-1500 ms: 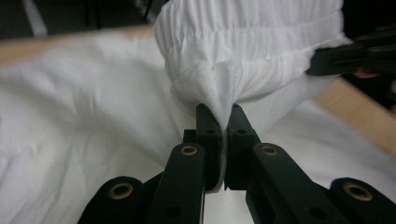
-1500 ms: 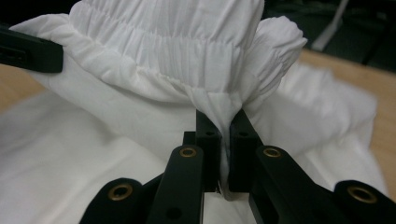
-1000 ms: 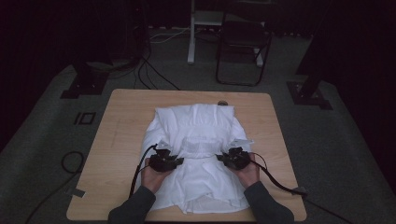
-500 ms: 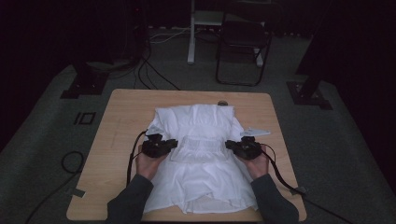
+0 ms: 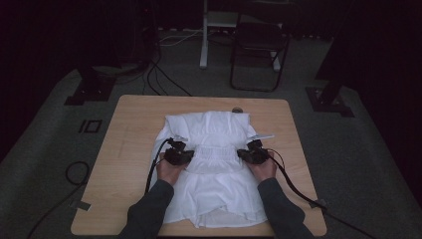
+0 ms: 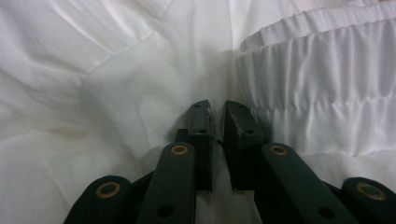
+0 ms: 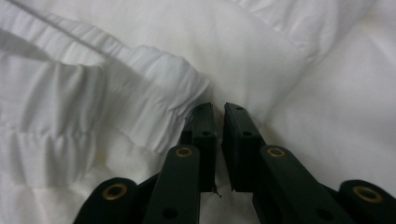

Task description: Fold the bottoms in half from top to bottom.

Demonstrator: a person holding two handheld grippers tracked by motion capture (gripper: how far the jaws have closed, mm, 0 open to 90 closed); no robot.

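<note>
A white garment (image 5: 215,191) lies spread flat on the wooden table (image 5: 128,130), its gathered elastic waistband (image 5: 214,151) running across the middle. My left gripper (image 5: 175,145) rests on the cloth at the waistband's left end, and my right gripper (image 5: 255,145) at its right end. In the left gripper view the jaws (image 6: 215,109) stand nearly together on the white cloth, the waistband (image 6: 322,70) just to their right. In the right gripper view the jaws (image 7: 216,112) are likewise pinched close, the waistband's end (image 7: 140,88) touching the left one. Thin fabric seems caught between each pair.
A small dark round object (image 5: 237,110) sits at the garment's far edge. A white strip (image 5: 262,136) sticks out past the right gripper. Bare wood flanks the garment left and right. Cables trail off the table's near corners. A folding chair (image 5: 256,47) stands beyond the table.
Both hands moved forward up the garment from a second ago, spread slightly apart, then came a little inward. The waistband now lies between the two grippers.
</note>
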